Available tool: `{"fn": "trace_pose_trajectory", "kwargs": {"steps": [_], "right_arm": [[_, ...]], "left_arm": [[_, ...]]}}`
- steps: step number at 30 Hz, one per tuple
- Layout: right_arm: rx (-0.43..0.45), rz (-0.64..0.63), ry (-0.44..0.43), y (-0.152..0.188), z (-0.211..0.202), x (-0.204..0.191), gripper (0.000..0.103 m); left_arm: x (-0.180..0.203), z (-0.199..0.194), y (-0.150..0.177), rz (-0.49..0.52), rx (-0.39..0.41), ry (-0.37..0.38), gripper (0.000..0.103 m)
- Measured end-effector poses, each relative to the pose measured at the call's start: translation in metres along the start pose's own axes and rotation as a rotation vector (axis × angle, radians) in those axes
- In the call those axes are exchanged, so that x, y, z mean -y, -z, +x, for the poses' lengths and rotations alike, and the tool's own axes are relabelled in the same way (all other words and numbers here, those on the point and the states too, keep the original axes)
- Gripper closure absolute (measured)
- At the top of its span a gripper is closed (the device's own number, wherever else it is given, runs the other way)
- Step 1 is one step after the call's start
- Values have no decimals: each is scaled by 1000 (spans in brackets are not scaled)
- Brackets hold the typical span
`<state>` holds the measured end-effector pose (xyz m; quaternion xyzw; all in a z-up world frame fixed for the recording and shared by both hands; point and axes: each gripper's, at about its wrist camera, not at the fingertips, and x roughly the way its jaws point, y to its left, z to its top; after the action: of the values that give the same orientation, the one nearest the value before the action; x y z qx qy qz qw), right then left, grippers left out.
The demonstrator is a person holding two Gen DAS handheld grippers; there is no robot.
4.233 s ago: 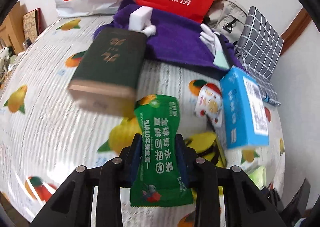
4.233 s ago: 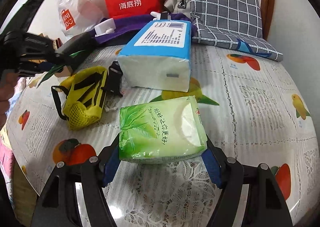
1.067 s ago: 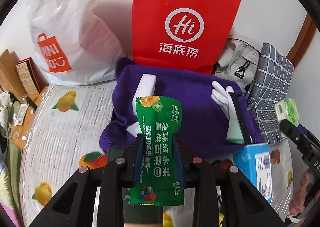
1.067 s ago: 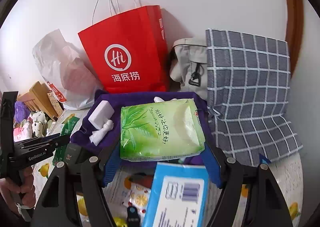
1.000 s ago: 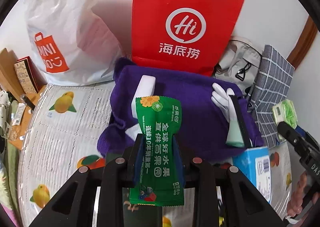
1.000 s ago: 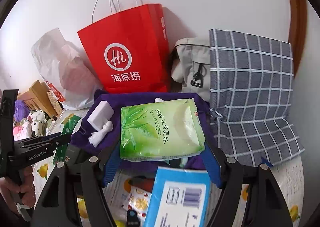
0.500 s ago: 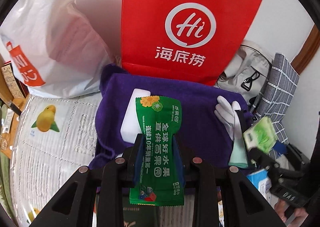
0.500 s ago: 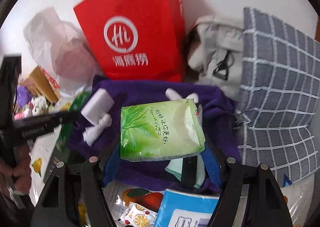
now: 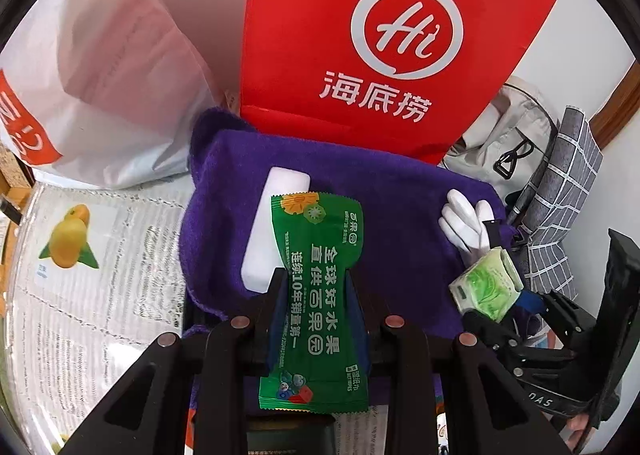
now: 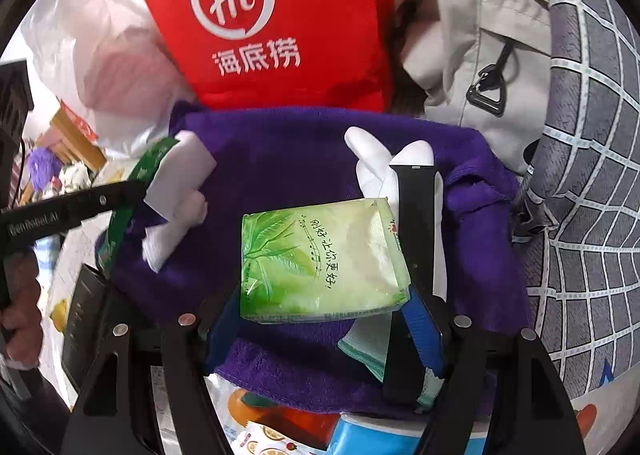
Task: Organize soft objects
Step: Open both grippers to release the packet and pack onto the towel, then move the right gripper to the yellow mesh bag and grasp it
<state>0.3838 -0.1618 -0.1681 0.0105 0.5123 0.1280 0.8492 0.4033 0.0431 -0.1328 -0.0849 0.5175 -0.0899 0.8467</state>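
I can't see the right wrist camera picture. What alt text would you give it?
The right gripper holds a light green tissue pack over a purple towel that bears a white glove and a white block. A red paper bag stands behind; the left gripper enters at left with a dark green packet.

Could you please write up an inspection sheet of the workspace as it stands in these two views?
Surface: fruit-print tablecloth, with a purple towel spread at the back.
Job's things: green wipes sachet in the left tool; green tissue pack in the right tool; both over the towel.
Clutter: white block, white glove and black strap lying on the towel; blue box in front of it.
Grippers: each shut on its packet.
Cables: nothing seen.
Surroundings: red paper bag, white plastic bag, grey backpack, checked cushion.
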Motion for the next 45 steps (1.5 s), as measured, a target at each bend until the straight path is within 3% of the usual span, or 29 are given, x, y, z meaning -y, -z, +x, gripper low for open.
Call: {"fn": "trace_pose_trajectory", "kwargs": {"steps": [5,9,19,22,25,31,34,37,45], "right_arm": [[4,-15,10,-1,2,1,28],[20,-7,10,-1,1,2,19],[86,-1,28,-1,-23,5,19],[123,12,42,-2,-34,7,19],[158,-4,53,-2,-47,5,19],[195,13,62,3,-66,3,19],[202,31,40,13,-77,1,19],[175,-8,15,29,-88,-9,32],[182,-12,16,88,-118,-33,33]], "left_arm": [[6,8,-1,11,-3,12,75],[13,16,-1,16,-10,33,74],[13,23,0,0,-9,41,74],[15,28,-1,-1,-12,36,68],[15,27,-1,-7,-3,37,44],[15,12,0,-2,27,30,42],[16,4,2,5,32,20,42],[18,-9,7,16,54,5,42],[20,-56,46,37,84,-4,42]]}}
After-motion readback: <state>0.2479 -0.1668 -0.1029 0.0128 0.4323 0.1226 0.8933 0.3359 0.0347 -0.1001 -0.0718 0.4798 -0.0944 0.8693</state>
